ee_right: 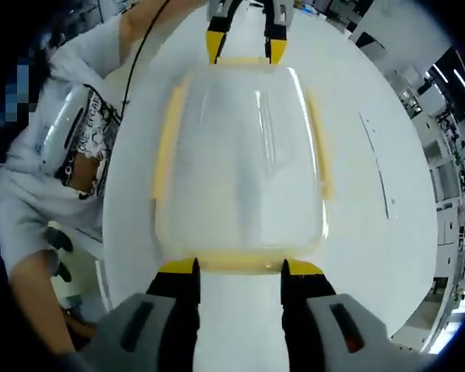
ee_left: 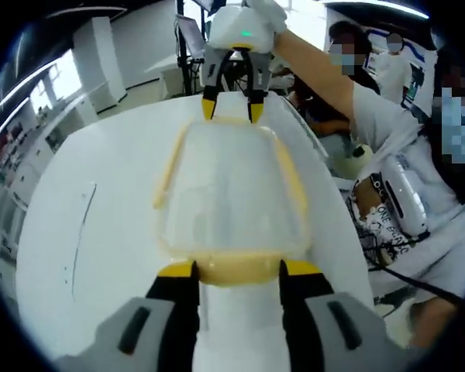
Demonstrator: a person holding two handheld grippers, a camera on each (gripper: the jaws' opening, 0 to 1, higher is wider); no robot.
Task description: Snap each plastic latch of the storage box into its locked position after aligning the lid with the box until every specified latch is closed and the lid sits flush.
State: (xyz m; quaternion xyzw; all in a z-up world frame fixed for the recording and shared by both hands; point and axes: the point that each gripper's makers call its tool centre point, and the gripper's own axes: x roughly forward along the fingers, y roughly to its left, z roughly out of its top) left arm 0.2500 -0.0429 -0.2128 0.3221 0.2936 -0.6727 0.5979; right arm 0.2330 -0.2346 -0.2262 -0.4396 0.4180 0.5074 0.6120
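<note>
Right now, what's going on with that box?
Left tongs and right tongs open at opposite end latches. Storage box lidded on white table. Nothing blocking.

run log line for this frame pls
left gripper: open, at near end latch | right gripper: open, at opposite end latch | storage box: lid on, white table

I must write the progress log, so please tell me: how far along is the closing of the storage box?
Done: the clear lid already lies on the storage box, apparently aligned. In hand: the left gripper and the right gripper each stand open at opposite short ends, astride the yellow end latches. Left: pressing these shut; whether the yellow side latches are locked cannot be told.
</note>
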